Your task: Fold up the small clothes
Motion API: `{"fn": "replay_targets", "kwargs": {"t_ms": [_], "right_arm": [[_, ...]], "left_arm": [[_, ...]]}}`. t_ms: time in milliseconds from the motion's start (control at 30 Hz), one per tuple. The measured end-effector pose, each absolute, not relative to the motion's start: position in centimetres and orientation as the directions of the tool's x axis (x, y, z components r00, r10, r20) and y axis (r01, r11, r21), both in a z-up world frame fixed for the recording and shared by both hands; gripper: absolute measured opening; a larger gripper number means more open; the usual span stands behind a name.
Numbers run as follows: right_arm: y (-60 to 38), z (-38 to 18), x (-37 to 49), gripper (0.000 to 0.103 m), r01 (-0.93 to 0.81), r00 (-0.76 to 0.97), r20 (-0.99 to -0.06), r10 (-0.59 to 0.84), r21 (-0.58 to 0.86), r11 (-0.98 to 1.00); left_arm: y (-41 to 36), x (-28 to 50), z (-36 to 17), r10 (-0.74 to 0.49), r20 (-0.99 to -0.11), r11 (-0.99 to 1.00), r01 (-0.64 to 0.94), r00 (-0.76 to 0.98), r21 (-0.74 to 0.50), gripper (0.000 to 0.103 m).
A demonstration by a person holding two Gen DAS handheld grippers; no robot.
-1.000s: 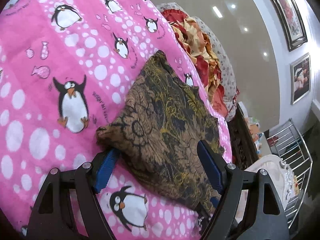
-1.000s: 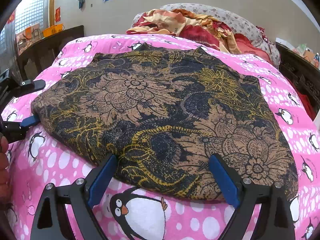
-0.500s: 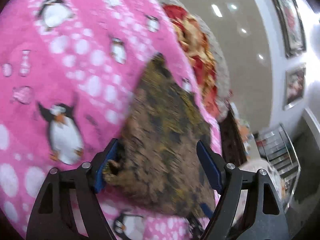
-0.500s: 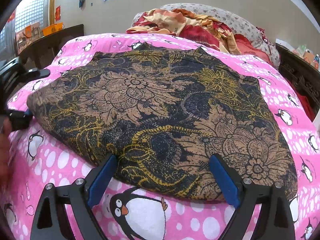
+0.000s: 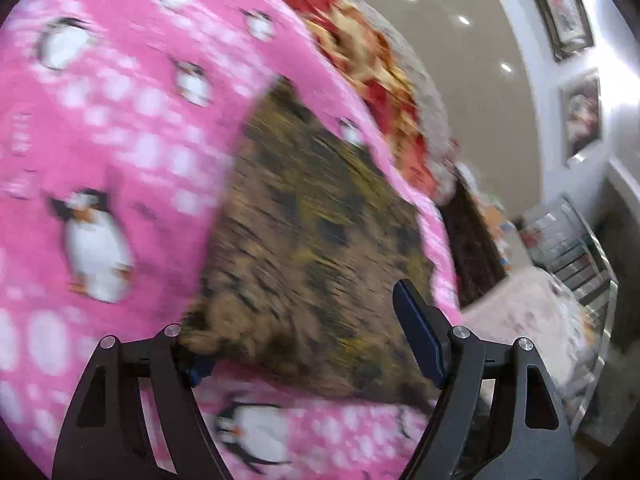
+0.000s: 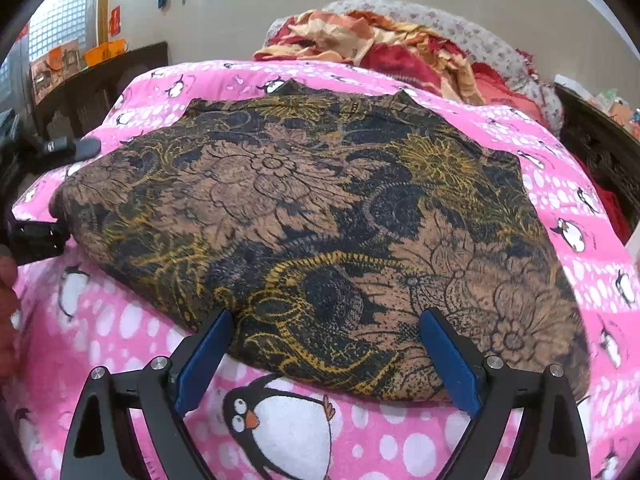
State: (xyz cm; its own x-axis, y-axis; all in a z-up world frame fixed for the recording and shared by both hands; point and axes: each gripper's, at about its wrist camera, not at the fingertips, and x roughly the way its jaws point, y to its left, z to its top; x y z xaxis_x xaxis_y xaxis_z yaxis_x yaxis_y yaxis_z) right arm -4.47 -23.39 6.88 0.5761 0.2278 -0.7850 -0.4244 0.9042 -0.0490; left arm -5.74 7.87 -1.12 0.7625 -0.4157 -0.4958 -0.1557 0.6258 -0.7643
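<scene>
**Brown floral garment on penguin blanket, both grippers at its edges**

Item: one small garment [image 6: 320, 220], brown and black with yellow floral print, lying spread and mostly flat on a pink blanket [image 6: 120, 320] printed with penguins and white dots. Its near hem faces the right wrist camera; its far edge shows two small points near the top of the blanket.

Left gripper [image 5: 304, 340]: jaws wide apart, set at the garment's left corner. The corner fabric sits bunched between the jaws, over the left blue pad, which is mostly hidden; the right pad [image 5: 420, 336] stands clear above the cloth. The pads do not press together on the fabric. The left wrist view is blurred. In the right wrist view the same gripper [image 6: 44, 196] appears at the far left edge, with part of a hand [image 6: 6, 292] below it.

Right gripper [image 6: 324, 356]: jaws wide apart, straddling the near hem, both blue pads resting at the fabric's edge, not pinching it.

Surroundings: a heap of red and orange bedding [image 6: 380, 48] beyond the blanket; dark wooden furniture [image 6: 100, 76] at left; framed pictures [image 5: 580, 120] on the wall; a wire rack [image 5: 580, 248] at right.
</scene>
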Motion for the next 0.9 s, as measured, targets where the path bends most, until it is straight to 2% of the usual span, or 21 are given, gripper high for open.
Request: {"fn": "replay_targets", "kwargs": {"t_ms": [100, 167, 233, 267, 367, 433, 533, 600, 700, 833, 900], "right_arm": [[-22.6, 11.2, -3.4, 0.093, -0.454, 0.614, -0.737, 0.283, -0.036, 0.89], [-21.1, 14.0, -1.2, 0.093, -0.494, 0.602, -0.721, 0.342, -0.001, 0.869], [-18.9, 15.5, 1.9, 0.093, -0.547, 0.531, -0.738, 0.416, 0.077, 0.834], [-17.6, 15.7, 3.6, 0.093, -0.572, 0.471, -0.755, 0.456, 0.132, 0.81], [-13.5, 15.3, 8.9, 0.093, -0.597, 0.334, -0.792, 0.511, 0.241, 0.765], [-10.3, 14.0, 12.2, 0.093, -0.586, 0.225, -0.822, 0.522, 0.315, 0.747], [-6.5, 11.8, 16.4, 0.093, -0.501, 0.046, -0.83, 0.555, 0.462, 0.732], [-4.0, 10.6, 18.3, 0.092, -0.452, -0.078, -0.833, 0.547, 0.519, 0.726], [-1.4, 10.6, 19.2, 0.092, -0.453, -0.14, -0.851, 0.506, 0.509, 0.732], [1.8, 10.9, 19.4, 0.092, -0.558, -0.18, -0.919, 0.35, 0.389, 0.733], [2.6, 10.9, 19.2, 0.083, -0.598, -0.171, -0.944, 0.282, 0.327, 0.732]], "left_arm": [[8.8, -6.1, -1.5, -0.382, -0.492, 0.608, -0.189, 0.782, -0.771, 0.076], [8.4, -6.0, -1.6, -0.347, -0.529, 0.644, -0.214, 0.775, -0.735, 0.066], [8.1, -6.1, -1.9, -0.324, -0.555, 0.66, -0.237, 0.767, -0.713, 0.038], [8.0, -6.0, -2.3, -0.312, -0.575, 0.663, -0.26, 0.757, -0.702, 0.032], [7.5, -6.0, -2.4, -0.273, -0.594, 0.691, -0.276, 0.757, -0.668, 0.024], [6.3, -5.6, -1.4, -0.219, -0.605, 0.752, -0.262, 0.766, -0.605, 0.017], [3.9, -5.5, 1.0, -0.14, -0.589, 0.86, -0.197, 0.796, -0.471, 0.014], [2.5, -5.4, 2.4, -0.129, -0.561, 0.902, -0.138, 0.818, -0.409, 0.014], [0.5, -5.1, 4.3, -0.134, -0.517, 0.945, -0.048, 0.845, -0.323, 0.014], [-0.4, -4.8, 5.5, -0.157, -0.48, 0.956, 0.011, 0.863, -0.293, 0.014], [-0.7, -4.7, 5.8, -0.174, -0.467, 0.956, 0.035, 0.867, -0.291, 0.014]]}}
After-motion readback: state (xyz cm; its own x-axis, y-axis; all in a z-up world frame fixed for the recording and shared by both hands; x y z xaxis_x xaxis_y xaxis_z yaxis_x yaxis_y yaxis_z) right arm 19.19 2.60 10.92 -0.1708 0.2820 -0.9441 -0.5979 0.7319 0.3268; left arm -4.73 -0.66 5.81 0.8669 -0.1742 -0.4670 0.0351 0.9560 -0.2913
